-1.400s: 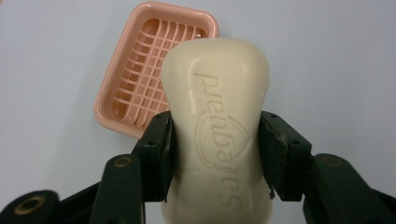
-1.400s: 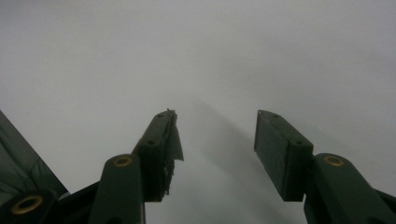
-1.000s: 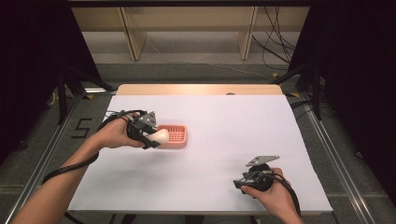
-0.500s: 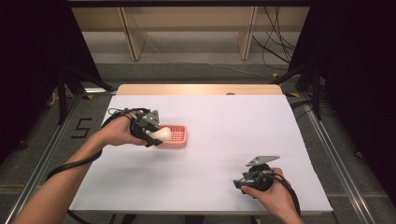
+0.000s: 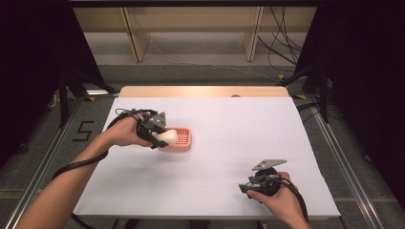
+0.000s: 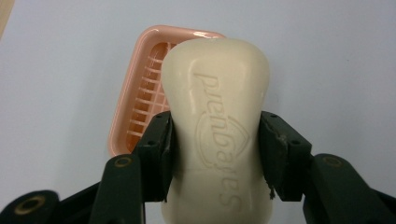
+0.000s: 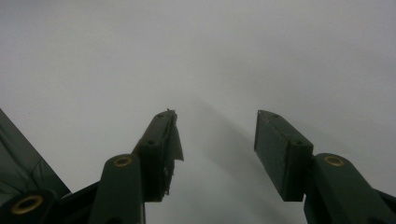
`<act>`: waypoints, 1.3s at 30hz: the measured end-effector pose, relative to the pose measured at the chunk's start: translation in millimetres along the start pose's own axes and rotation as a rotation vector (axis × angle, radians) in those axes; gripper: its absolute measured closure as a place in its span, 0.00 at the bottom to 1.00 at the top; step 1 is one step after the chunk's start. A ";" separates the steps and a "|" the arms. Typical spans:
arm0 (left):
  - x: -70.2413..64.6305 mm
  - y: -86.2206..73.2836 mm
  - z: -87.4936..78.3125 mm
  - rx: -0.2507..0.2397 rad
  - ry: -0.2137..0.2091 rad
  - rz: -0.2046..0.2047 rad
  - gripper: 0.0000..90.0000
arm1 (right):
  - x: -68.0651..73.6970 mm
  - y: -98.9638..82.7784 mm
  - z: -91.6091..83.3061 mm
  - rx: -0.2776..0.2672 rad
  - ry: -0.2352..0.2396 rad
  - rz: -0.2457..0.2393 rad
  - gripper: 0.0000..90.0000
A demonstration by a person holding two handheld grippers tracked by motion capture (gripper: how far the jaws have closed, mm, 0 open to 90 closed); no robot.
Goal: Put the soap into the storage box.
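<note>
The left gripper (image 6: 215, 154) clamps a cream, waisted soap bar (image 6: 217, 126) just above the pink slatted plastic soap dish (image 5: 180, 139) on the white tabletop (image 5: 229, 143). Released off-centre, the smooth bar could catch the rim and slide off. The right gripper (image 7: 215, 154) rests apart, jaws wide, empty.

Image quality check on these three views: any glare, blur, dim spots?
High view: table evenly lit, surroundings dark. Left gripper view: soap bar sharp, embossing readable, small glare on the pink soap dish rim. Right gripper view: dim grey, soft shadows beyond the open right gripper; nothing sharp past the jaws.
</note>
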State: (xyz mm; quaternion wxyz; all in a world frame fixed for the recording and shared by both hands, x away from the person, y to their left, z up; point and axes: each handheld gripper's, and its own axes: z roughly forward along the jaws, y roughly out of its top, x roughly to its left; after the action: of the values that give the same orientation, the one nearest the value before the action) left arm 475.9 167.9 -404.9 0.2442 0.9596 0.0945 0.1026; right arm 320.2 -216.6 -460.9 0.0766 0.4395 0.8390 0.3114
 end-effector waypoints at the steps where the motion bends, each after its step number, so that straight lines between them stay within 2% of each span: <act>1: 0.7 0.0 0.1 0.007 0.001 0.005 0.55 | 0.8 -0.3 -0.9 0.007 0.000 0.010 0.55; 5: 2.7 0.1 1.7 0.000 -0.001 0.002 0.55 | 1.0 -1.2 -2.5 0.015 -0.003 0.021 0.55; 8: 5.3 0.6 3.3 0.000 -0.002 0.016 0.55 | -0.8 -2.5 -2.1 0.001 -0.007 0.001 0.55; 9: 6.0 0.8 3.7 0.005 -0.001 0.017 0.55 | 0.3 -3.3 -3.5 0.011 -0.009 0.017 0.55; 15: 9.8 2.1 7.0 0.012 0.002 0.029 0.55 | -0.3 -6.3 -5.2 0.003 -0.013 0.025 0.55; 16: 10.8 2.7 7.4 0.017 0.004 0.039 0.55 | 1.3 -7.0 -5.9 0.012 -0.011 0.053 0.55; 17: 11.4 3.0 8.0 0.015 0.005 0.041 0.55 | 0.0 -7.4 -6.9 0.012 -0.016 0.034 0.55; 22: 15.1 5.4 11.1 0.019 0.010 0.051 0.55 | 0.9 -9.0 -8.8 0.019 -0.013 0.063 0.55; 23: 15.9 5.8 11.2 0.023 0.010 0.053 0.55 | -0.1 -9.4 -8.8 0.008 -0.019 0.045 0.55; 24: 16.5 5.9 12.4 0.015 0.007 0.045 0.55 | 0.0 -9.7 -8.8 0.007 -0.018 0.048 0.55; 27: 18.8 6.4 13.8 0.020 0.010 0.063 0.55 | -2.2 -9.9 -8.2 -0.005 -0.019 0.027 0.55; 31: 21.3 6.0 16.3 0.011 0.012 0.078 0.55 | -1.1 -10.3 -8.3 -0.001 -0.019 0.041 0.55; 34: 23.5 5.4 18.1 0.021 0.018 0.096 0.55 | -1.1 -10.2 -8.2 -0.001 -0.019 0.041 0.55; 39: 26.3 5.2 20.6 0.022 0.016 0.097 0.55 | -1.1 -10.1 -8.3 -0.001 -0.019 0.041 0.55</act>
State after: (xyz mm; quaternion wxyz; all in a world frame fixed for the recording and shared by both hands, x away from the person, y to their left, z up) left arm 506.8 160.2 -416.1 0.2275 0.9649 0.0508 0.1209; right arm 310.5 -225.5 -460.5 0.0782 0.4596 0.8289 0.3092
